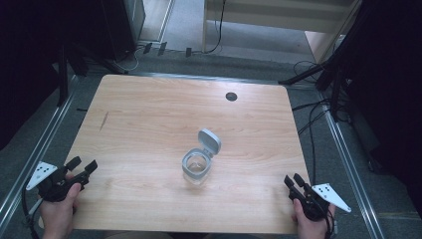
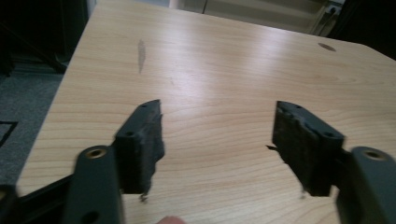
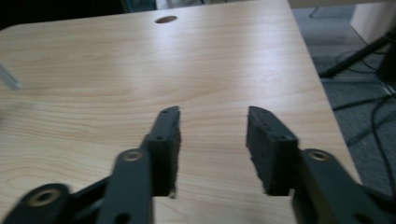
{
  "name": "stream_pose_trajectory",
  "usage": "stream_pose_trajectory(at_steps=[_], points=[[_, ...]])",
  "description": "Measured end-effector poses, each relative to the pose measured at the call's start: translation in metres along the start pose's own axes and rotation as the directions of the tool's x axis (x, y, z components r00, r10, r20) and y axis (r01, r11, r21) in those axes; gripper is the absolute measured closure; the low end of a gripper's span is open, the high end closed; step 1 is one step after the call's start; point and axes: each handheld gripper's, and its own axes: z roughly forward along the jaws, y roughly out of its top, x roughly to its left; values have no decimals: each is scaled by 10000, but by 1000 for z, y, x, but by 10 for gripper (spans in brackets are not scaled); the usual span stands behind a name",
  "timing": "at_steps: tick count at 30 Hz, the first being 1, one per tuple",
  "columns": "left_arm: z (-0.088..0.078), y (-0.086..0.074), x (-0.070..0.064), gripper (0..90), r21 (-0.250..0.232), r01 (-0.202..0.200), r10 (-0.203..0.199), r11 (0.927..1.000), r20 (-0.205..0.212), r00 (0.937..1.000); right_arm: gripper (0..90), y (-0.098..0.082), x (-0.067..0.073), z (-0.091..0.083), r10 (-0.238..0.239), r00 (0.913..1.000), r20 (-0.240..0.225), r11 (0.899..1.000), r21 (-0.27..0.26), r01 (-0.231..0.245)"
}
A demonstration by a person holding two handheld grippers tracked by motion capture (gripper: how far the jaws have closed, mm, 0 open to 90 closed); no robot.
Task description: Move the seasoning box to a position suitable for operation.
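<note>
Both jaws spread wide, holding nothing, left gripper [image 1: 83,166] and right gripper [image 1: 293,180] waiting well apart from small clear jar with grey flip lid [image 1: 198,163], ahead between them on table [image 1: 149,114]

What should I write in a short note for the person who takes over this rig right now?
Left gripper: open, holds nothing, at the near left corner of the table.
Right gripper: open, holds nothing, at the near right corner.
Clear container: upright at mid-table, its grey hinged lid flipped open; neither gripper touches it.
Done: nothing evident beyond the open lid.
Left: probably reach for the container and handle its lid.
</note>
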Motion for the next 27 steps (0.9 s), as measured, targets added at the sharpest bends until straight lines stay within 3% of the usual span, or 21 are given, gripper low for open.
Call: stream_pose_trajectory(at_steps=[1,2,3,4,5,6,8,11,12,15,18,20,23,25,26,27], points=[[0,0,-1,409,13,1,-1,10000,78,10000,655,0,2,1,1,9996,-278,10000,-12,-1],[2,1,-6,465,182,278,-285,9994,394,9988,683,1,5,2,50,9985,-537,10000,11,-50],[2,1,-6,509,182,278,-285,9994,394,9988,686,2,10,3,-18,9977,-677,10000,53,22],[5,1,-10,509,293,296,-312,9991,544,9980,686,2,10,3,-18,9977,-677,10000,53,22],[8,1,-17,553,384,233,-259,9990,679,9974,689,4,15,3,-80,9977,-680,10000,50,84],[13,2,-26,580,519,71,-115,9986,848,9963,678,6,22,3,-47,9993,-373,10000,21,48],[17,4,-37,612,645,-48,-15,9979,969,9953,770,9,33,5,241,9970,-733,9997,-11,-243],[26,8,-58,655,776,-463,360,9959,1284,9911,823,13,49,9,-145,9933,-1146,9999,47,152],[30,10,-67,689,835,-693,556,9941,1567,9861,838,14,54,10,-175,9928,-1189,9998,85,186],[40,14,-88,705,1097,-1095,872,9879,1906,9778,877,16,70,16,13,9885,-1510,9997,229,22],[50,16,-105,747,1353,-1049,740,9852,2162,9735,900,19,88,21,-1,9812,-1932,9993,377,75],[57,18,-115,813,1498,-989,579,9838,2568,9647,900,22,102,26,-61,9726,-2325,9993,351,147],[67,23,-132,856,1536,-1058,579,9825,2876,9560,900,23,112,30,3,9662,-2576,9991,416,108],[73,26,-143,900,1519,-1179,669,9814,3051,9500,900,25,128,36,38,9574,-2886,9987,498,111],[78,27,-155,900,1537,-1387,826,9783,3245,9423,900,25,133,39,13,9541,-2995,9986,505,145],[78,27,-155,900,1537,-1387,826,9783,3245,9423,900,25,133,39,13,9541,-2995,9986,505,145]])
